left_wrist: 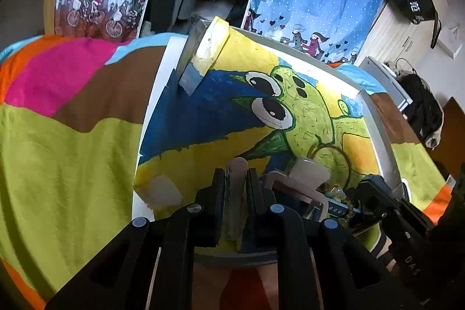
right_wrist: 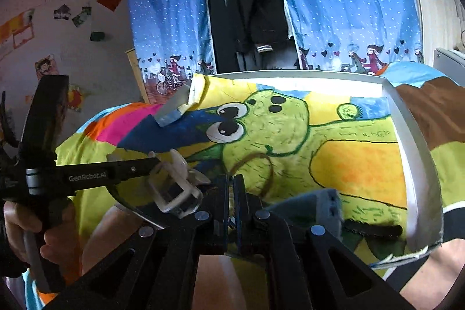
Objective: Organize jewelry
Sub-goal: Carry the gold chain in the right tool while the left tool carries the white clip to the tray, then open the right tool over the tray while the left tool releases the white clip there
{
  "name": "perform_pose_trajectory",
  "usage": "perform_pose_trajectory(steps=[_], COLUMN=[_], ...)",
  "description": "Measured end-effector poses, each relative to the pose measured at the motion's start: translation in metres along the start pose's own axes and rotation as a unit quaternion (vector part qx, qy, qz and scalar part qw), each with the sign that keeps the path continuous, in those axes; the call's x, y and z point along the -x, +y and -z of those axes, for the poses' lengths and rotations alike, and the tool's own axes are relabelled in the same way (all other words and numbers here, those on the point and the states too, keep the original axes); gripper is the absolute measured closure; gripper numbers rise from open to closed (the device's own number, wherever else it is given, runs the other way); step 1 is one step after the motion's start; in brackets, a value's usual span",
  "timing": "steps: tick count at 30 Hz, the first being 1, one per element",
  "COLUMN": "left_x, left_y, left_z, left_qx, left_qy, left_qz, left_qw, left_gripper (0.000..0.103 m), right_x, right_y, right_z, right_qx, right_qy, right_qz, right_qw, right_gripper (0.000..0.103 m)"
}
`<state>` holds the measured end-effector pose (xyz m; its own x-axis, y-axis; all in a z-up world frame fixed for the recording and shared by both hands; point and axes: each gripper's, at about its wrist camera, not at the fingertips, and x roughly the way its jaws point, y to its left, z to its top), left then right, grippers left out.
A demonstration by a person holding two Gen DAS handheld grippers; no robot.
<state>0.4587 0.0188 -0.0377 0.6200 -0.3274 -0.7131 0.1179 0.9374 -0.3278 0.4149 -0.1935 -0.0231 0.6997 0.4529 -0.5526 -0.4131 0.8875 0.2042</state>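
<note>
The work surface is a painted board with a white rim, lying on a bed under a bright striped blanket. The left gripper has its jaws drawn narrow around a pale, translucent hair claw clip, which stands upright between them near the board's near edge. From the right wrist view the same clip shows at the tip of the left gripper, lifted just above the painted surface.

The right gripper has its jaws nearly together on something thin and glinting; what it is cannot be told, though it looks like a small chain or bracelet. Just beside it, at the near edge, sit a grey-blue pouch, a thin brown hair loop and a dark comb-like piece. In the left view a cluster of beaded pieces lies near the right gripper.

The step in hand appears to be carrying items to their places, with most pieces not yet sorted. The next move calls for lowering the clip to a free spot on the board and easing the jaws apart without it tipping or snagging.
</note>
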Motion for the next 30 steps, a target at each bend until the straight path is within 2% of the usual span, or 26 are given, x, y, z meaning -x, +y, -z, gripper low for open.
perform_pose_trajectory(steps=[2, 4, 5, 6, 8, 10, 11, 13, 15, 16, 18, 20, 24, 30], left_x=[0.001, 0.005, 0.008, 0.011, 0.024, 0.038, 0.044, 0.058, 0.073, 0.082, 0.099, 0.119, 0.159, 0.220], left_y=[-0.002, -0.004, -0.004, -0.005, -0.007, -0.011, -0.013, -0.021, -0.029, -0.034, -0.042, -0.049, -0.061, -0.068], left_z=[0.000, 0.000, 0.000, -0.001, 0.000, 0.000, -0.002, -0.001, 0.000, 0.002, 0.007, 0.014, 0.030, 0.067], left_qx=[-0.002, 0.001, 0.003, 0.006, 0.017, 0.021, 0.020, 0.016, 0.008, 0.002, -0.007, -0.012, -0.035, -0.060], left_qy=[0.003, 0.004, 0.003, -0.001, -0.018, -0.031, -0.033, -0.041, -0.052, -0.059, -0.074, -0.093, -0.124, -0.190], left_qz=[-0.004, -0.011, -0.013, -0.015, -0.011, -0.008, -0.009, -0.014, -0.018, -0.021, -0.024, -0.021, -0.020, -0.033], left_qw=[1.0000, 0.9999, 0.9999, 0.9999, 0.9996, 0.9993, 0.9992, 0.9989, 0.9985, 0.9981, 0.9969, 0.9953, 0.9915, 0.9795], left_gripper=[0.090, 0.084, 0.074, 0.059, 0.047, 0.042, 0.038, 0.037, 0.036, 0.033, 0.013, 0.008, 0.007, 0.003], right_x=[0.002, 0.010, 0.013, 0.018, 0.030, 0.041, 0.048, 0.064, 0.083, 0.091, 0.110, 0.130, 0.164, 0.214], right_y=[0.000, 0.002, 0.003, 0.003, 0.003, 0.005, 0.007, 0.010, 0.013, 0.014, 0.018, 0.025, 0.039, 0.068], right_z=[-0.001, 0.000, -0.001, -0.001, -0.002, -0.004, -0.006, -0.009, -0.011, -0.012, -0.014, -0.015, -0.015, -0.008], right_qx=[0.006, 0.016, 0.018, 0.019, 0.020, 0.023, 0.026, 0.028, 0.026, 0.025, 0.025, 0.028, 0.034, 0.051], right_qy=[0.001, 0.000, -0.001, -0.003, -0.011, -0.017, -0.022, -0.032, -0.047, -0.052, -0.065, -0.078, -0.105, -0.127], right_qz=[0.005, 0.014, 0.018, 0.020, 0.021, 0.025, 0.028, 0.034, 0.034, 0.035, 0.036, 0.040, 0.043, 0.058], right_qw=[1.000, 1.000, 1.000, 1.000, 1.000, 0.999, 0.999, 0.999, 0.998, 0.998, 0.997, 0.996, 0.993, 0.989], right_gripper=[0.098, 0.097, 0.092, 0.083, 0.075, 0.072, 0.067, 0.054, 0.034, 0.030, 0.019, 0.011, 0.000, 0.000])
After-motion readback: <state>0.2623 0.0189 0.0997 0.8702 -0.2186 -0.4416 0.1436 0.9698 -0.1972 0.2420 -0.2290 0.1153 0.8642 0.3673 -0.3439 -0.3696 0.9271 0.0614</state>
